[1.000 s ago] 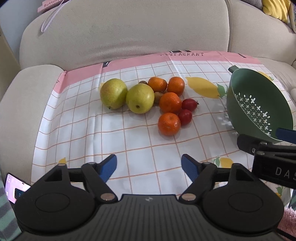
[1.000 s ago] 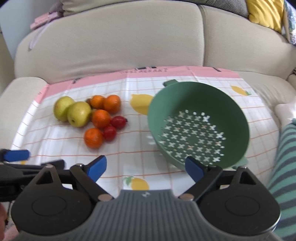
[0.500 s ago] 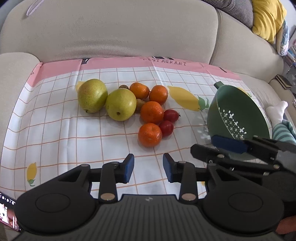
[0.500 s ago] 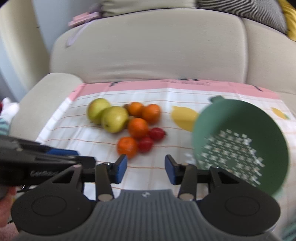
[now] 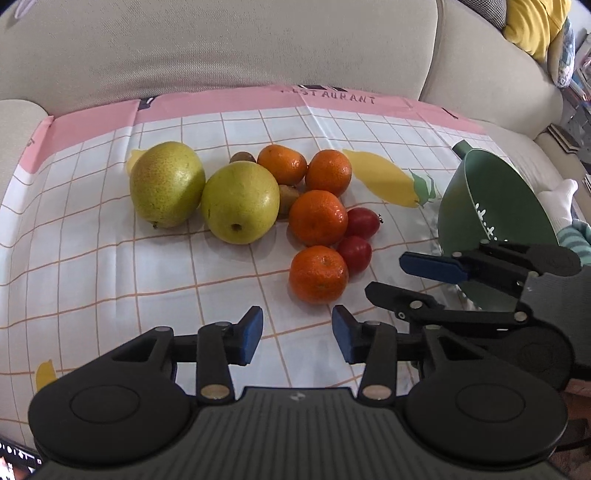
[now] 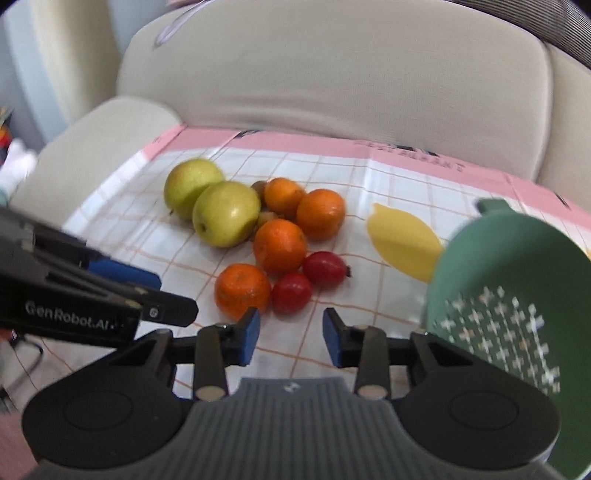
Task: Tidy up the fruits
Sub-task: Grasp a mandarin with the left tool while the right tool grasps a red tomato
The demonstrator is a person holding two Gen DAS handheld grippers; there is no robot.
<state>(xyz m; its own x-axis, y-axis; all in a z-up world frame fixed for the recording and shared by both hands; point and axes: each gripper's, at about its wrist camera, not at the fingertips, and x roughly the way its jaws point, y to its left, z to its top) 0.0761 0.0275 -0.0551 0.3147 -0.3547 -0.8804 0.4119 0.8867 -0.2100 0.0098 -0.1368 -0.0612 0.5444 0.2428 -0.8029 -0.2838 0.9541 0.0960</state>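
Two yellow-green pears (image 5: 168, 184) (image 5: 240, 201), several mandarins and two small red fruits (image 5: 364, 221) lie bunched on a checked cloth (image 5: 110, 258). The nearest mandarin (image 5: 318, 275) (image 6: 242, 290) sits just beyond my left gripper (image 5: 296, 328), whose jaws are opening with nothing between them. My right gripper (image 6: 290, 328) hovers in front of the lower red fruit (image 6: 291, 297); its jaws are closing on empty air. A tilted green colander (image 5: 491, 206) (image 6: 509, 295) stands at the right.
The cloth covers a beige sofa seat with the backrest (image 5: 240, 48) close behind the fruit. Small brown fruits (image 5: 288, 194) hide among the mandarins. A yellow cushion (image 5: 532, 26) lies at the far right. The right gripper's fingers (image 5: 432, 264) cross in front of the colander.
Both grippers' jaws narrowed from wide apart; the left has since widened a little. Both hands dropped closer to the fruit, and the right view swung left from the colander toward the mandarins.
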